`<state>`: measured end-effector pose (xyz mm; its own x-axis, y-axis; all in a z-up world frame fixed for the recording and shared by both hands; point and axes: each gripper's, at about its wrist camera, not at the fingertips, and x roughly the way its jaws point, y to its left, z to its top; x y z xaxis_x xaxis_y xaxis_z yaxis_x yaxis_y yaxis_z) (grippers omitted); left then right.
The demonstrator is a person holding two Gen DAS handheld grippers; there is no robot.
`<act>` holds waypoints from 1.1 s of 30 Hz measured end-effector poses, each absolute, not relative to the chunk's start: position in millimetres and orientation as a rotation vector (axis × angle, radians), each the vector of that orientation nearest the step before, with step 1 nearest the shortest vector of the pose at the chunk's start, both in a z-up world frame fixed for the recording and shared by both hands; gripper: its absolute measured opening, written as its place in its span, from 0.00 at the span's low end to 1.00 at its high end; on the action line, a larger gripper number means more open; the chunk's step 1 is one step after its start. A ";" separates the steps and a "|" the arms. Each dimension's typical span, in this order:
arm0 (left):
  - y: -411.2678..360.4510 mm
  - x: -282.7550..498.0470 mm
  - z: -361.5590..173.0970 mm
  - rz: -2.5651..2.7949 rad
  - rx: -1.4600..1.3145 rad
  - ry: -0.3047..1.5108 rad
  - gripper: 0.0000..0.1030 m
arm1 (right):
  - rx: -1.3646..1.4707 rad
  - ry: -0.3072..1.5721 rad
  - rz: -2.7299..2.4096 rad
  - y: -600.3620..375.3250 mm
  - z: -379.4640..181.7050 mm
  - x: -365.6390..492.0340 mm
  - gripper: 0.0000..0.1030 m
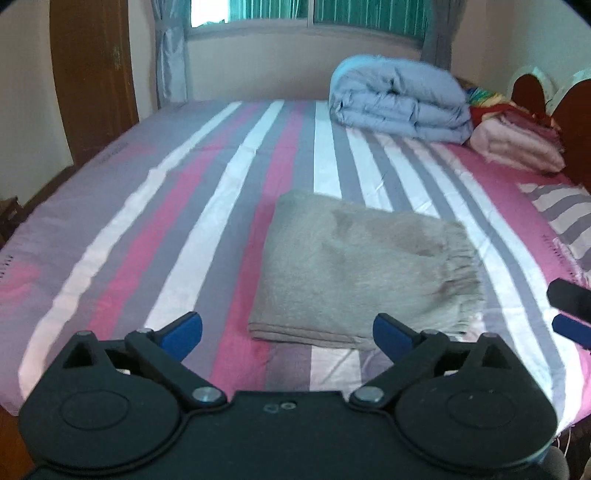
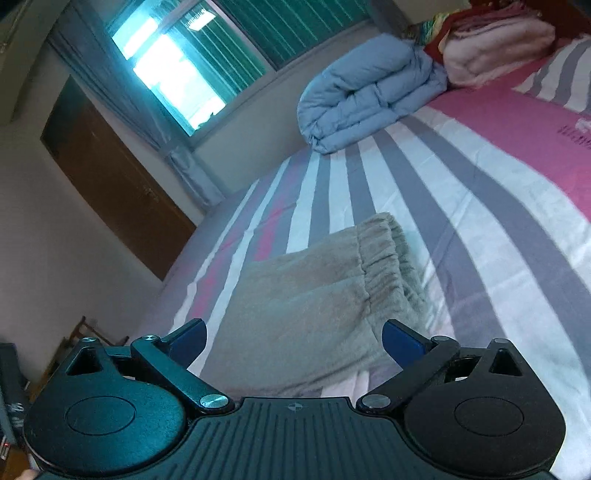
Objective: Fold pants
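The beige fleece pants (image 1: 354,273) lie folded into a compact rectangle on the striped bed sheet (image 1: 155,229), with the gathered waistband on the right side. My left gripper (image 1: 288,332) is open, above and short of the near folded edge, nothing between its blue pads. In the right wrist view the same pants (image 2: 306,306) lie ahead with the elastic waistband (image 2: 380,258) toward the right. My right gripper (image 2: 295,343) is open and empty, held apart from the cloth. A blue fingertip of the right gripper (image 1: 570,326) shows at the right edge of the left wrist view.
A folded light-blue duvet (image 1: 399,99) and a stack of pink and red blankets (image 1: 517,136) sit at the far right of the bed. A striped pillow (image 1: 565,214) lies at the right. A wooden door (image 1: 92,74) and a curtained window (image 1: 306,14) stand behind.
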<state>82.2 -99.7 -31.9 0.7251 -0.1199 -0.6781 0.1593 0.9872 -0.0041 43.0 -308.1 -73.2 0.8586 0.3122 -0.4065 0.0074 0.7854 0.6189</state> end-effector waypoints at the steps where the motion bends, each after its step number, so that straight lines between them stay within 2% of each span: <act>1: -97.8 72.4 -25.2 -0.156 0.057 0.728 0.91 | 0.652 0.513 0.174 -307.2 -65.0 33.6 0.98; 9: -90.5 -10.8 12.4 -0.168 0.105 0.603 0.94 | 0.586 0.446 0.198 -290.2 -12.0 -50.6 1.00; 14: -85.8 -65.6 14.6 -0.182 0.134 0.541 0.94 | 0.466 0.365 0.183 -266.1 5.7 -100.6 1.00; 23: -74.8 -124.4 -0.2 -0.184 0.133 0.517 0.94 | 0.222 0.224 0.052 -214.6 -11.9 -172.2 1.00; 33: -73.8 -114.0 -1.6 -0.166 0.094 0.511 0.94 | 0.245 0.198 0.042 -208.0 -27.9 -171.8 1.00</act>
<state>-114.0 -73.8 -1.6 0.8590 -0.1347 -0.4939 0.1817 0.9822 0.0481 -171.8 -208.0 -27.9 0.9798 0.0651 -0.1892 -0.0172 0.9695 0.2446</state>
